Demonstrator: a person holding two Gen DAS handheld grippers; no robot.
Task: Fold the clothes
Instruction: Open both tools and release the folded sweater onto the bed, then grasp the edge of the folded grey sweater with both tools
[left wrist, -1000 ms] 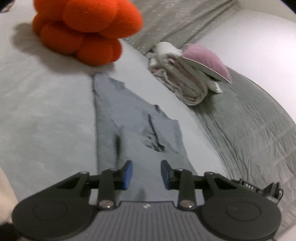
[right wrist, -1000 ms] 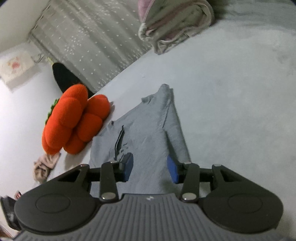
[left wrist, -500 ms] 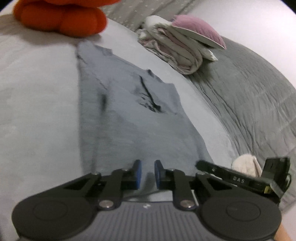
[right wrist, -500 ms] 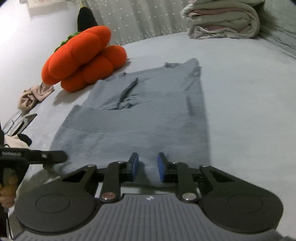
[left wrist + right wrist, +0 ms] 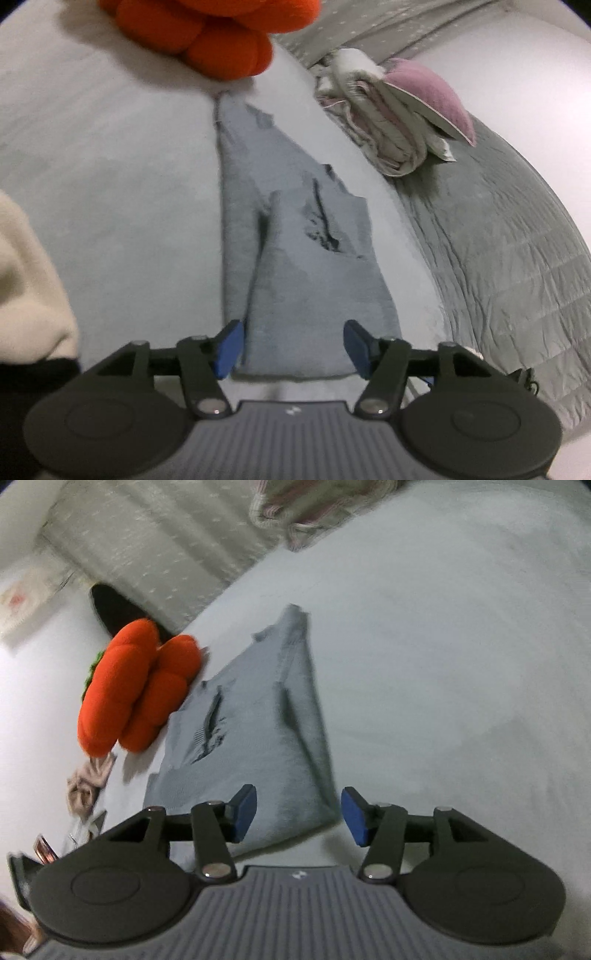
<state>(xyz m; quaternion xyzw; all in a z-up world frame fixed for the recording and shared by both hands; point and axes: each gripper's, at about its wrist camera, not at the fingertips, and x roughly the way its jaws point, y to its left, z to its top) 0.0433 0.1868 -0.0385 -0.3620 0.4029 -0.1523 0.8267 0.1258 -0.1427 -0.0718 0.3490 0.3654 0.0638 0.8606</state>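
Both pairs of blue pads, nearly pinched together half a second ago at the near hem, have just been opening and now stand apart, and the hem that was between them lies flat on the bed. One grey knit garment (image 5: 295,266) lies on the bed (image 5: 110,192), folded lengthwise into a long narrow strip, with a folded-over upper layer whose edge runs along its length; a dark slit or placket shows near the middle, with rumpled fabric around it. In the left wrist view it stretches from the pads at 6 o'clock up toward 12 o'clock, narrowing as it goes. The left hand-held gripper (image 5: 293,345) is released, its pads straddling the near hem without pressing it. The right hand-held gripper (image 5: 298,814) is likewise released over the near right corner of the garment (image 5: 258,738), one pad above the cloth and the other over bare sheet. The bed's sheet is pale grey-white and smooth. One orange plush cushion (image 5: 207,33) of bulging lobes sits at 12 o'clock, just beyond the far end of the garment. One stack of folded bedding (image 5: 388,125) with a pink pillow on top lies at 1 o'clock, beside a grey quilted cover (image 5: 498,240) at 3 o'clock. A pale dotted curtain (image 5: 147,535) hangs behind the bed.
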